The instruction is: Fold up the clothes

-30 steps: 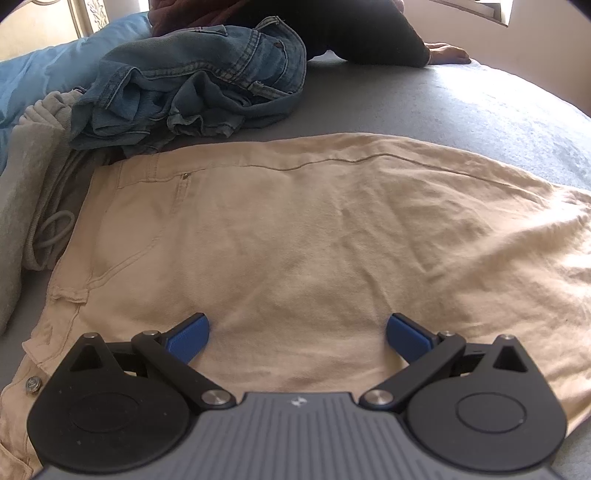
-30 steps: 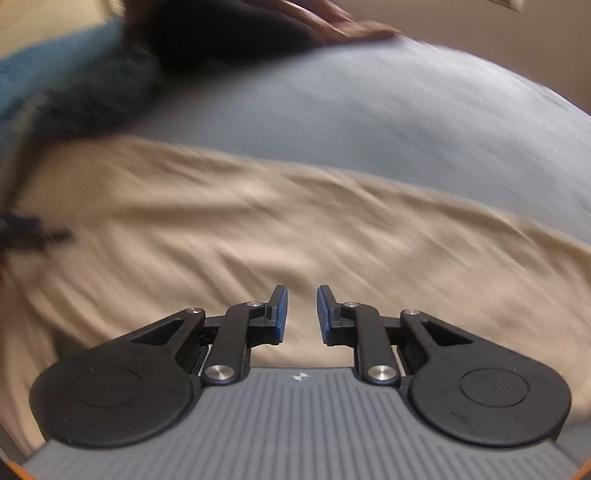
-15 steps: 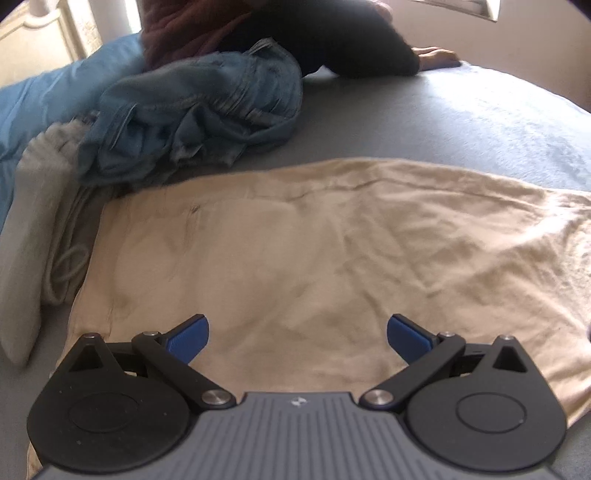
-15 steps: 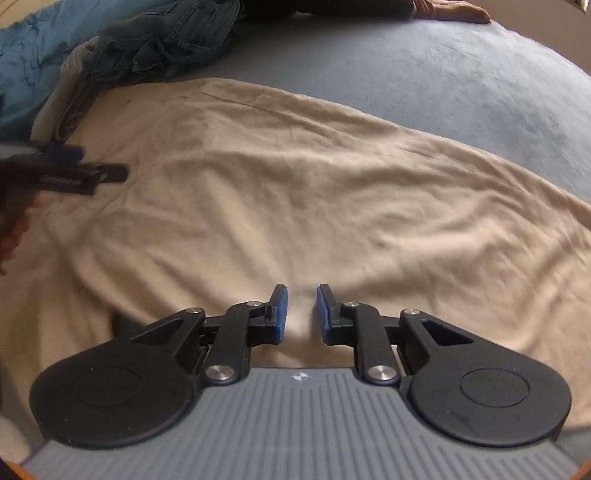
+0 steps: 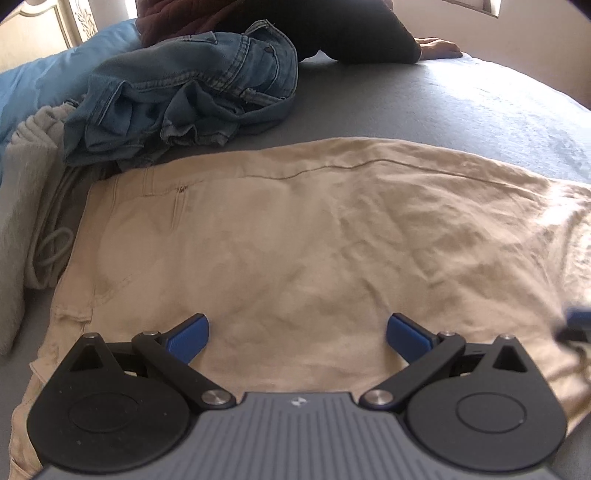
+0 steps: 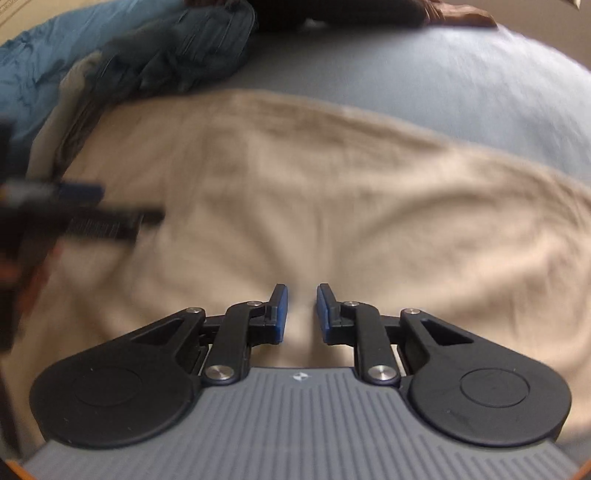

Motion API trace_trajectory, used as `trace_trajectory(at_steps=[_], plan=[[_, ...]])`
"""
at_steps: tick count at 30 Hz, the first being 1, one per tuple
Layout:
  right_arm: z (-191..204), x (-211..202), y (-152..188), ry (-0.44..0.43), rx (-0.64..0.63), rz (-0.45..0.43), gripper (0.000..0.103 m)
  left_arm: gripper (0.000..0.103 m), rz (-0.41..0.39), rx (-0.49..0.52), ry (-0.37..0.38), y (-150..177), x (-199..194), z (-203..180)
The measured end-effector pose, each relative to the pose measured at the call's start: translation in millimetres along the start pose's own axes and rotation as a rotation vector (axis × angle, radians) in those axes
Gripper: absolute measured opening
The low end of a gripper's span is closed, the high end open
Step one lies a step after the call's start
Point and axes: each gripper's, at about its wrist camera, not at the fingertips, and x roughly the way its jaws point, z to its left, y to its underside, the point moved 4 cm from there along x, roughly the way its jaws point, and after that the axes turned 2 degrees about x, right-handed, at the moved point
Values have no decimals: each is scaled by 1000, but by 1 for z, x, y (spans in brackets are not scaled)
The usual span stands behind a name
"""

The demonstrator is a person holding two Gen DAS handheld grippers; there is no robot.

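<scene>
Currently catalogued: beige trousers [image 5: 314, 236], spread flat on the bed [image 5: 461, 107], waistband and pocket end to the left of the left tool [image 5: 297, 334], legs running off to the right. Whether one leg already lies doubled over the other cannot be told; the flat spread would suit either a garment smoothed for folding or one already folded once lengthwise.

Left tool: blue fingers [image 5: 188, 334] wide apart, holding nothing, hovering low over the near edge of the trousers, a stance that would suit taking up that edge.

Right tool [image 6: 302, 314]: fingers close together with a narrow gap. A small ridge of beige cloth rises just ahead of the gap, but the view is blurred, so whether cloth is pinched cannot be told. The trousers [image 6: 332, 192] fill the ground ahead of this tool as well, and the left tool shows as a dark blur at its left.

Beyond the trousers, ahead and left of the left tool: crumpled blue jeans [image 5: 192, 92], probably awaiting their turn. Left of these, a grey garment [image 5: 26, 177] with a drawcord loop, and a blue pillow [image 5: 48, 77]. Ahead at the far bed edge, a seated person's dark sleeve [image 5: 351, 33] and resting hand [image 5: 439, 48].
</scene>
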Motion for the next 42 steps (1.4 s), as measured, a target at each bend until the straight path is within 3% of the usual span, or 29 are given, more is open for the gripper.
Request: trace_trajectory(at_steps=[3, 8, 16, 18, 25, 29, 35, 42], plan=[[6, -17, 12, 18, -8, 2, 17, 103, -4, 11, 9, 3, -7, 4], [16, -3, -30, 8, 20, -107, 17, 103, 6, 34, 25, 9, -22, 1], [-20, -51, 47, 66, 141, -60, 16, 103, 17, 91, 68, 34, -30, -11], [-54, -75, 43, 167, 150, -123, 16, 103, 18, 70, 76, 36, -29, -9], [-186, -74, 45, 420, 224, -126, 16, 103, -12, 81, 64, 32, -25, -13], [-195, -111, 131, 494, 340, -22, 16, 103, -44, 52, 65, 34, -34, -8], [-106, -142, 104, 231, 249, -208, 17, 103, -134, -65, 117, 44, -92, 10], [0, -178, 83, -78, 129, -396, 17, 103, -193, -148, 311, 91, -166, 12]])
